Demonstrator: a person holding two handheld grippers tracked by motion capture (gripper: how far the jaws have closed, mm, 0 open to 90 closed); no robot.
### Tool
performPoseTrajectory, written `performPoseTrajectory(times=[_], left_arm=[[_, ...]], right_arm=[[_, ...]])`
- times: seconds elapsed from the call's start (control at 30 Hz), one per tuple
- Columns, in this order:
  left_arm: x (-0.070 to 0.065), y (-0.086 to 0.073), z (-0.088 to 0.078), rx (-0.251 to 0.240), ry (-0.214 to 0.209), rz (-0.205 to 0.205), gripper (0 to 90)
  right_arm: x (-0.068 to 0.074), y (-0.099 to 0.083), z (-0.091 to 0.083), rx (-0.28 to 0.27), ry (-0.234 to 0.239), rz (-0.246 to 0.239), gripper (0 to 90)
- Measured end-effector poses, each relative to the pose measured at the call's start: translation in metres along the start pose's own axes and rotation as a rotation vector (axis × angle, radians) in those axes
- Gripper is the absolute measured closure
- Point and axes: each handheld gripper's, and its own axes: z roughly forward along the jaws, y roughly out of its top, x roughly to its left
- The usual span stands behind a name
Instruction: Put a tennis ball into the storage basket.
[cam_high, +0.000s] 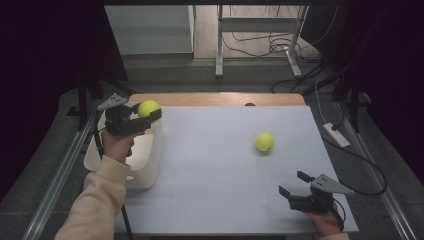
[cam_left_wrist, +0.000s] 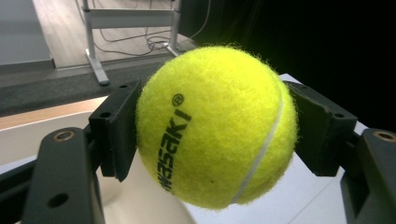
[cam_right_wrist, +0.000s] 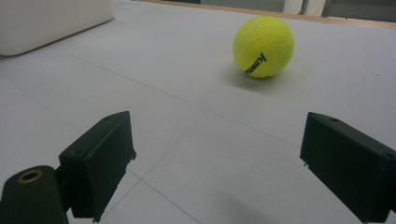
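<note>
Right hand-held gripper (cam_high: 294, 183) waits near, jaws spread, facing the loose ball (cam_high: 264, 142) mid-worktop; left hand-held gripper (cam_high: 146, 116) pinches its tennis ball (cam_high: 148, 108) over the white bin (cam_high: 145, 172) (probably for dropping).

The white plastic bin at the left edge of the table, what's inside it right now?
The white plastic bin shows only bare white inner wall and floor. The left hand-held gripper, holding a yellow tennis ball above it, and the forearm cover part of the inside.
</note>
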Motion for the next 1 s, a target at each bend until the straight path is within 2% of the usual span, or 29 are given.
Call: performPoseTrajectory(times=[0.37, 0.67, 1.0], left_arm=[[0.017, 0.000, -0.005, 0.001, 0.043, -0.034, 26.3], [0.025, 0.001, -0.009, 0.004, 0.073, -0.042, 26.3], [0.038, 0.005, -0.009, 0.015, 0.145, -0.061, 26.3]], right_arm=[[0.000, 0.000, 0.000, 0.001, -0.002, 0.001, 10.0], [0.001, 0.000, 0.001, 0.002, -0.002, 0.000, 10.0], [0.000, 0.000, 0.001, 0.003, -0.003, 0.000, 10.0]])
